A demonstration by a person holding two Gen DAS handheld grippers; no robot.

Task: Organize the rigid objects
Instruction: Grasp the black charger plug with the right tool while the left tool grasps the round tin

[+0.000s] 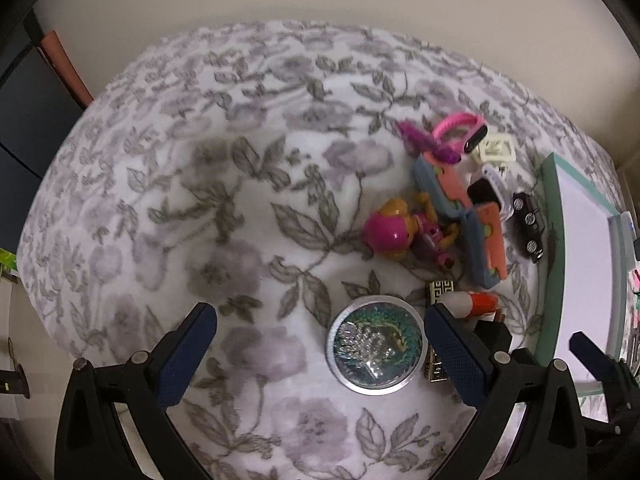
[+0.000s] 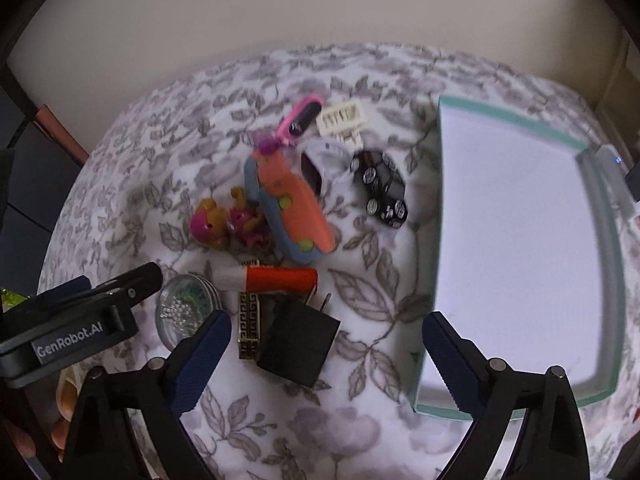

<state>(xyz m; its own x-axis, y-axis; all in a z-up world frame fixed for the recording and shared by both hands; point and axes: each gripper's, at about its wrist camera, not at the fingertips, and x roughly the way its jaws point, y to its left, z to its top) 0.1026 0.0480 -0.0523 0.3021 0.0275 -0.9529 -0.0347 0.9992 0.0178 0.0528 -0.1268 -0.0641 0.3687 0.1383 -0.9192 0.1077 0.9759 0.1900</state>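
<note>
Both wrist views look steeply down, close above the floral blanket point(image 1: 240, 184). Left sits left of right; both share the toy pile point(image 2: 296, 208) (box point(image 2: 516, 240) too).

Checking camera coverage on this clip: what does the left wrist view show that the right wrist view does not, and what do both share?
Only the left wrist view shows the round tin's patterned lid face-on, between the open left gripper and clear of both fingers.

Only the right wrist view shows the whole of the tray's white inside with nothing in it, the black cube unobstructed, and the open right gripper.

Both show the floral cloth, the orange and blue toy, the pink figure, the black toy car and the red tube.
</note>
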